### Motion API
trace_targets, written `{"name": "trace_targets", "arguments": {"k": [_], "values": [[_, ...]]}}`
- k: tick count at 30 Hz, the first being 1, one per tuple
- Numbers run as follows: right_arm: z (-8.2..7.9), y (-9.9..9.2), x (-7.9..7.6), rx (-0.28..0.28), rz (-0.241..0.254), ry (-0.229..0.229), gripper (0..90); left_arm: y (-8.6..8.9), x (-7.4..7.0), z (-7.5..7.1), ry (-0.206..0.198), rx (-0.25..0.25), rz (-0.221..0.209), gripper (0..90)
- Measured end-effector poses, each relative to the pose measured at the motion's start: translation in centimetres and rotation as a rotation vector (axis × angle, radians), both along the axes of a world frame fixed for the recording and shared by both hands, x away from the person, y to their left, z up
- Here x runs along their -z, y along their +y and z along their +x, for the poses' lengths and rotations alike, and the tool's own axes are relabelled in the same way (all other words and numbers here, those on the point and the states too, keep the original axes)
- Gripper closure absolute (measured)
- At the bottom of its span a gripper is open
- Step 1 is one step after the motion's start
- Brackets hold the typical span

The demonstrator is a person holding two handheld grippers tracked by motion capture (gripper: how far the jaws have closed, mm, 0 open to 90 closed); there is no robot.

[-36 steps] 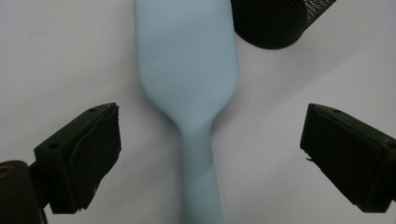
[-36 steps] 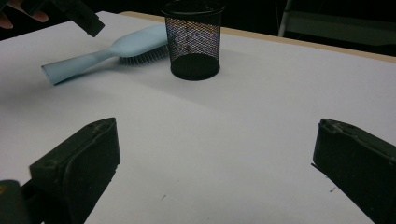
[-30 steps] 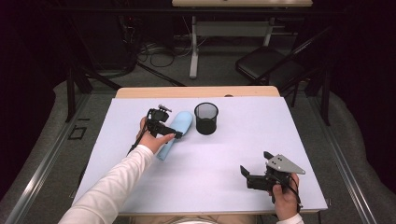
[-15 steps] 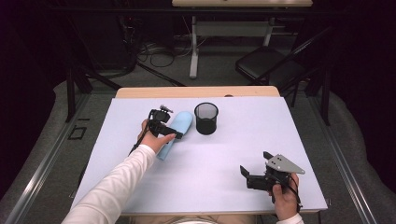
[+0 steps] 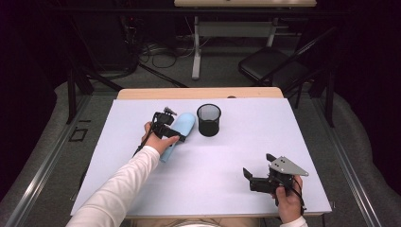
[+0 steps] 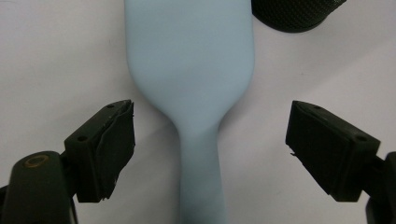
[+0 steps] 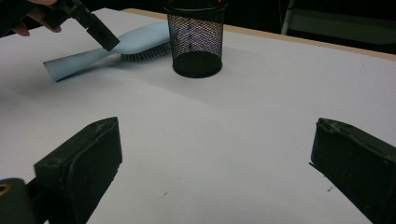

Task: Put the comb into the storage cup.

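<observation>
Currently, against the earlier high-view pictures: the left gripper (image 5: 176,130) sits in nearly the same spot over the hairbrush, the right gripper (image 5: 257,182) has kept its place near the table's front right, and brush and cup lie where they lay. Left jaws have just been closing in, with the brush handle between them but untouched.

Item 1, light blue hairbrush (image 6: 191,74): lies bristles-down on the white table cover (image 5: 265,132), left of centre toward the far side, head pointing toward the cup, handle slanting back toward the person. In the right gripper view its bristles (image 7: 142,57) rest on the cover.

Item 2, left gripper (image 6: 210,144): held from above the brush, jaws spread, one on each side of the neck where the head narrows into the handle. Clear gaps of cover show between each pad and the handle; no contact.

Item 3, black mesh pen cup (image 5: 208,120): upright, just beside the brush head, apart from it.

Item 4, right gripper (image 7: 215,163): jaws wide apart, nothing between them, low over bare cover, well apart from brush and cup, facing them.

Item 5, the person's left hand (image 5: 158,141), white sleeve (image 5: 118,189).
</observation>
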State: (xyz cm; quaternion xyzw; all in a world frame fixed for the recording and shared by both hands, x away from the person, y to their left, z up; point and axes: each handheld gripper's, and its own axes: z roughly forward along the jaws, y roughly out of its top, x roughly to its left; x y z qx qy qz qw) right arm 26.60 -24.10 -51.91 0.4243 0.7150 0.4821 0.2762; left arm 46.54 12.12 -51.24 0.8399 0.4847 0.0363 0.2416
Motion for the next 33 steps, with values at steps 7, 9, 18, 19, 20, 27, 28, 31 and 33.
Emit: {"name": "trace_targets", "arguments": {"k": [7,9,18,19,20,27,28,31,33], "values": [[0.0,0.0,0.0,-0.002,-0.002,0.000,1.8,-0.1,0.3,0.1,0.003,0.010,0.015,22.8],[0.0,0.0,0.0,-0.002,-0.004,0.001,1.8,-0.1,0.3,0.2,0.006,0.011,0.018,23.5],[0.0,0.0,0.0,-0.003,-0.004,0.002,1.8,-0.2,0.7,0.3,0.019,0.010,0.049,29.2],[0.0,0.0,0.0,-0.003,-0.004,0.002,1.8,-0.2,0.8,0.3,0.018,0.015,0.052,29.2],[0.0,0.0,0.1,-0.002,-0.004,0.001,1.8,-0.2,0.8,0.3,0.021,0.016,0.055,33.0],[0.0,0.0,0.1,-0.004,-0.008,0.004,1.8,-0.4,1.0,0.3,0.025,0.012,0.078,34.1],[0.0,0.0,0.1,-0.005,-0.007,0.004,1.8,-0.4,1.1,0.3,0.030,0.013,0.082,34.1],[0.0,0.0,0.1,-0.006,-0.006,0.001,1.8,-0.5,1.2,0.2,0.026,0.011,0.098,35.6],[0.0,0.0,0.1,-0.006,-0.008,0.002,1.8,-0.6,1.3,0.3,0.027,0.010,0.099,37.4]]}}
